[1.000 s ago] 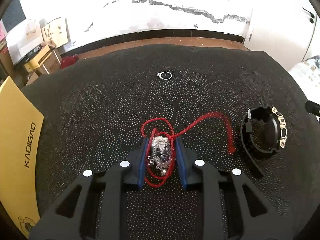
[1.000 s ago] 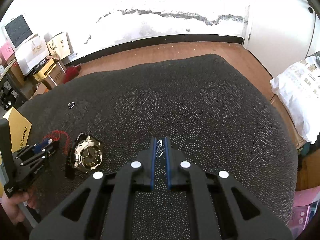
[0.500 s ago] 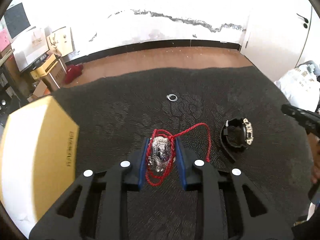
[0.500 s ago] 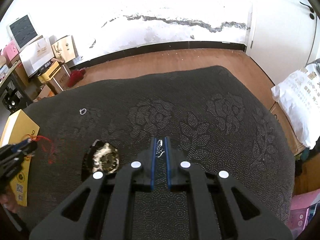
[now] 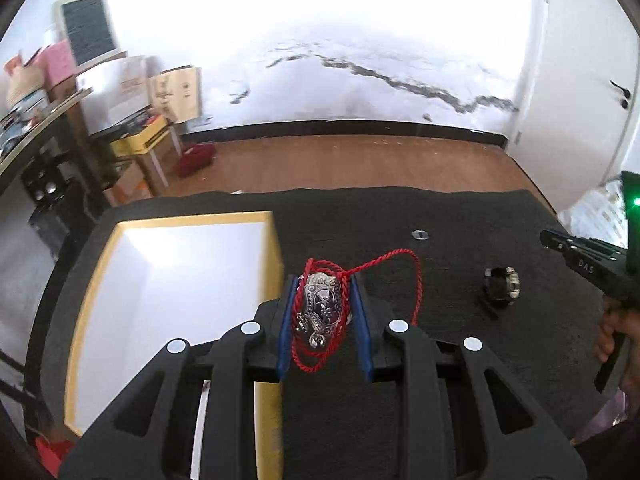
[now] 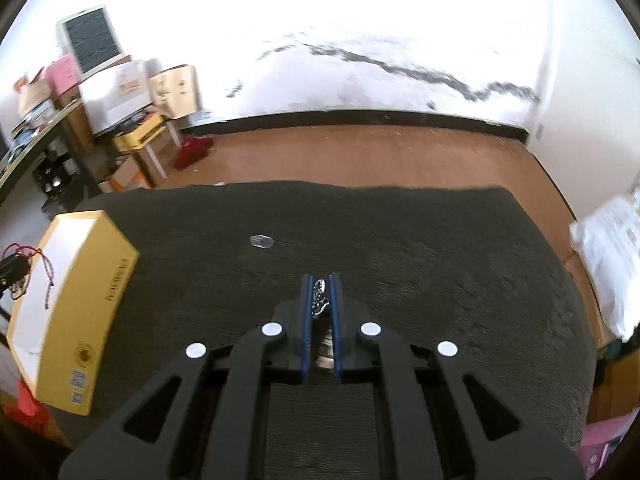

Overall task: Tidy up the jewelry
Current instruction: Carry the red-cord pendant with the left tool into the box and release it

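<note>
My left gripper point(image 5: 323, 282) is shut on a silver pendant point(image 5: 321, 307) with a red cord point(image 5: 404, 276), held in the air just right of an open yellow box point(image 5: 176, 292) with a white inside. A black watch point(image 5: 501, 285) and a small silver ring point(image 5: 419, 235) lie on the black cloth. My right gripper point(image 6: 321, 280) is shut on a small silver chain piece point(image 6: 320, 294) above the cloth. The box point(image 6: 76, 292) and the ring point(image 6: 261, 241) also show in the right wrist view, with the red cord point(image 6: 42, 268) at the far left.
The black patterned cloth point(image 6: 420, 272) covers the table. Beyond its far edge lie a wooden floor, stacked cartons at the left and a white wall. The right gripper point(image 5: 580, 260) and the hand holding it show at the right edge of the left wrist view.
My left gripper has lifted the pendant off the cloth and moved left toward the yellow box. My right gripper has risen too, still shut on the chain piece.
</note>
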A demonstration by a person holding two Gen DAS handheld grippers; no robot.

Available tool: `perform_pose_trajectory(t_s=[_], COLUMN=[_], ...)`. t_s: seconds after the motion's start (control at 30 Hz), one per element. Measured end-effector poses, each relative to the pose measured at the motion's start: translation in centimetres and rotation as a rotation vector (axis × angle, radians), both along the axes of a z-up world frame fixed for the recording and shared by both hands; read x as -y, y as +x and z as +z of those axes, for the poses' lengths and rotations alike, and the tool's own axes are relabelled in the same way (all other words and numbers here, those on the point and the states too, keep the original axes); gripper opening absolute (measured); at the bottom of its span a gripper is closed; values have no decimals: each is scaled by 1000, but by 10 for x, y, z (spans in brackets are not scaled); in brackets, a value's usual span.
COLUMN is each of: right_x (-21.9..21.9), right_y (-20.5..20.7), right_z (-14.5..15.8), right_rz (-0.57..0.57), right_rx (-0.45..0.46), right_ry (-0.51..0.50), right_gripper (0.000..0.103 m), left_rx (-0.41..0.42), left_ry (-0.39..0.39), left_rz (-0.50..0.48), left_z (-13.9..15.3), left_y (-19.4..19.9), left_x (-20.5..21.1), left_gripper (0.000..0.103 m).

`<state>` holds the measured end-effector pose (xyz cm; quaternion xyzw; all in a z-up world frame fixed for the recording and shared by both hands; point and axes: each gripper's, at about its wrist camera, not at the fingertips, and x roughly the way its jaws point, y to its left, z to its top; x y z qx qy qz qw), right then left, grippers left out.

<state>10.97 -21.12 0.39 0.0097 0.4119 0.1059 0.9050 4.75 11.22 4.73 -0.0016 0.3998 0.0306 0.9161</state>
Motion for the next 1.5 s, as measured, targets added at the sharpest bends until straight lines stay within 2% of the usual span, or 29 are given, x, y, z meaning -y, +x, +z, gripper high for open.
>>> perform_pose_trajectory(t_s=[0.47,0.77,1.03,1.5], right_x=[-189,-275,-292,-289], right_y=[-32,-52,-60,-59], right_z=[45,45,36,34], right_rz=[303,424,455,447], right_rx=[76,80,64,61], right_ry=[11,12,1,14], right_gripper=[9,9,9,9], left_rx=[17,-33,-113,-132], left_ry=[9,17,6,27], left_rz=[214,284,300,291], left_z=[1,-27,-65,-77], left_y=[-50,-70,-65,-54], left_x=[-138,-189,-207,-202], left_gripper=[26,26,26,26])
